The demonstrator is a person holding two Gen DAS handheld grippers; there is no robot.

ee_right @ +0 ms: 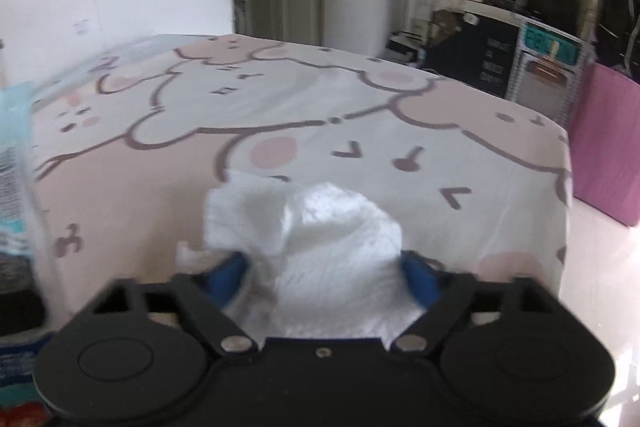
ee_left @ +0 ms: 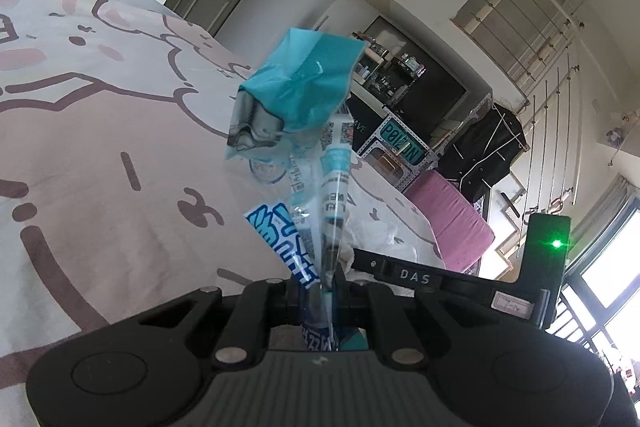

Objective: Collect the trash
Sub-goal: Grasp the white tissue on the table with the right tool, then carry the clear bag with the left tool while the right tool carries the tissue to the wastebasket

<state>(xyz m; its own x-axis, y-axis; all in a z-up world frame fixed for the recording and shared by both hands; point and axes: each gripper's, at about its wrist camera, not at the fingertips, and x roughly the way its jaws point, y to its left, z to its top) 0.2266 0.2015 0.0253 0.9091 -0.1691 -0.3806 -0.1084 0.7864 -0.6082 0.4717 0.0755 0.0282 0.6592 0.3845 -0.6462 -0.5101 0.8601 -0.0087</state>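
My left gripper [ee_left: 318,287] is shut on a teal and clear plastic wrapper [ee_left: 296,95], which stands up from the jaws above the bed. A crumpled white tissue [ee_left: 384,235] lies just right of it, by the right gripper's black body [ee_left: 460,283]. In the right wrist view my right gripper [ee_right: 324,263] has its blue pads on both sides of a crumpled white tissue [ee_right: 320,227] and holds it over the bed. The wrapper shows blurred at the left edge of that view [ee_right: 12,163].
The bed has a pink and white cartoon sheet [ee_right: 280,115]. A pink box [ee_right: 604,143] stands on the floor past the bed's right edge. Shelves and cabinets [ee_right: 500,39] stand behind the bed. A window [ee_left: 612,287] is at the far right.
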